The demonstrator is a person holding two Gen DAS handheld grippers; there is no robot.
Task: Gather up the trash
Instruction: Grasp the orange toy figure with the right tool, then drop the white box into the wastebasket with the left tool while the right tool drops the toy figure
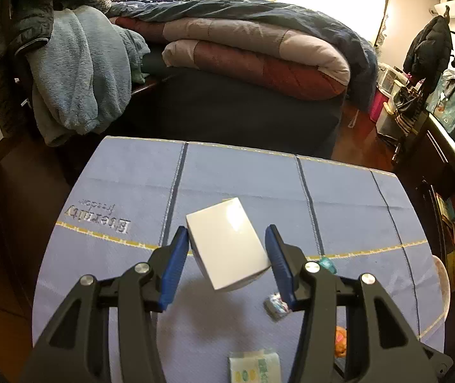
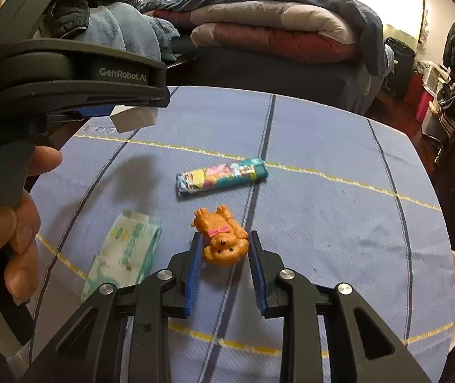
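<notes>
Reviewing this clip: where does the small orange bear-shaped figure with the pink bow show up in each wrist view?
Left wrist: small orange bear-shaped figure at lower right, mostly hidden behind the gripper's arm.
Right wrist: centre, between the right gripper pads.
Shared landmark: the white and green tissue pack.

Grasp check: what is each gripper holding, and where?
Left gripper: white box, by its sides. Right gripper: orange bear figurine, at its head.

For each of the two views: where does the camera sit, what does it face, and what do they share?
Left wrist: on the left tool, angled down at the table toward the bed; its fingers hold a white box.
Right wrist: on the right tool, aimed down at an orange bear gripped between its fingers; the person's hand holding the left tool shows.
Shared: table, bed, box, wipes pack.
</notes>
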